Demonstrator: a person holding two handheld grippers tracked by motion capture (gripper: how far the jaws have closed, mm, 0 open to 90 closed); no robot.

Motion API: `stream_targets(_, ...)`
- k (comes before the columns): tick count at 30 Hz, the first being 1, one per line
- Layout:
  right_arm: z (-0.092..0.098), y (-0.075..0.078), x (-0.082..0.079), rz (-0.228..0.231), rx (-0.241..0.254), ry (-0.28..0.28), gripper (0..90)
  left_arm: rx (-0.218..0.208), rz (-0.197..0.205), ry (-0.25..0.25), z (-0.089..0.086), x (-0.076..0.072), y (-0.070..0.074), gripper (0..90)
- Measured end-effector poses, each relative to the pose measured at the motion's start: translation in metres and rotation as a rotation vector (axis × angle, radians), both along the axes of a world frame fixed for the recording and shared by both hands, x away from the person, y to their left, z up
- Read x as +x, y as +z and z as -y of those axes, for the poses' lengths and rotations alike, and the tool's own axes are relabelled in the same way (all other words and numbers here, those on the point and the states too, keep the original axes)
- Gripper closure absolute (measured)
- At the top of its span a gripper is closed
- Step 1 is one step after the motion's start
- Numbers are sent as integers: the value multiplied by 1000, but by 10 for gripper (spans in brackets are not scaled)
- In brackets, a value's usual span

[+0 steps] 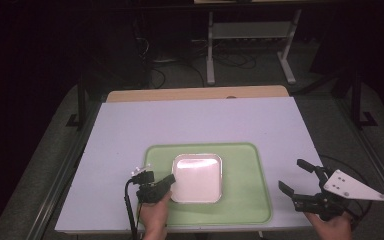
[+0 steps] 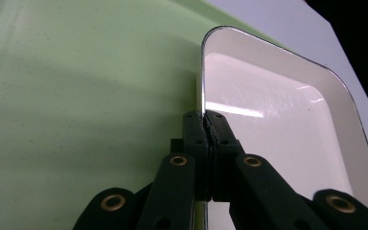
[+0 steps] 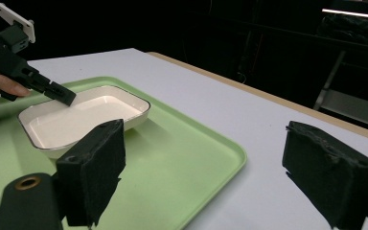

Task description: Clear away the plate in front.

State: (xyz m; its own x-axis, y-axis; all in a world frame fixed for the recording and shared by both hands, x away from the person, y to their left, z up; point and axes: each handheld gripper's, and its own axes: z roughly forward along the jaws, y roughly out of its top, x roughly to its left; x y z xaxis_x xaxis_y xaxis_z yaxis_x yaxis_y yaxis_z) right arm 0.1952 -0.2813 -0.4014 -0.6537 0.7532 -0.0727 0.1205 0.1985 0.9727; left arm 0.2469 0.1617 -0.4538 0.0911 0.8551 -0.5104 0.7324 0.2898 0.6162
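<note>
Left gripper [image 1: 171,180]: clamped on rim of white dish [image 1: 198,178], on green tray [image 1: 250,200]. Right gripper [image 1: 294,176]: jaws wide, holding nothing, beside tray.

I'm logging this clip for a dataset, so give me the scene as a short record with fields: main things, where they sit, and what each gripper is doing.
surface: white table
tray: green tray lying flat on the table
dish: white square dish on the tray
left gripper: left gripper shut, fingers pinching the dish's rim
right gripper: right gripper open, holding nothing, beside the tray's right edge
</note>
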Motion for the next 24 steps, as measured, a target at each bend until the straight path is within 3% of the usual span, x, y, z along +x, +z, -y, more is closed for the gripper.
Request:
stream_targets(9,0,1,-1,2,0,2,139,26,-16,22,7,-1,-5,878)
stream_targets(24,4,0,1,6,4,10,139,20,-19,40,9,-6,-6,867)
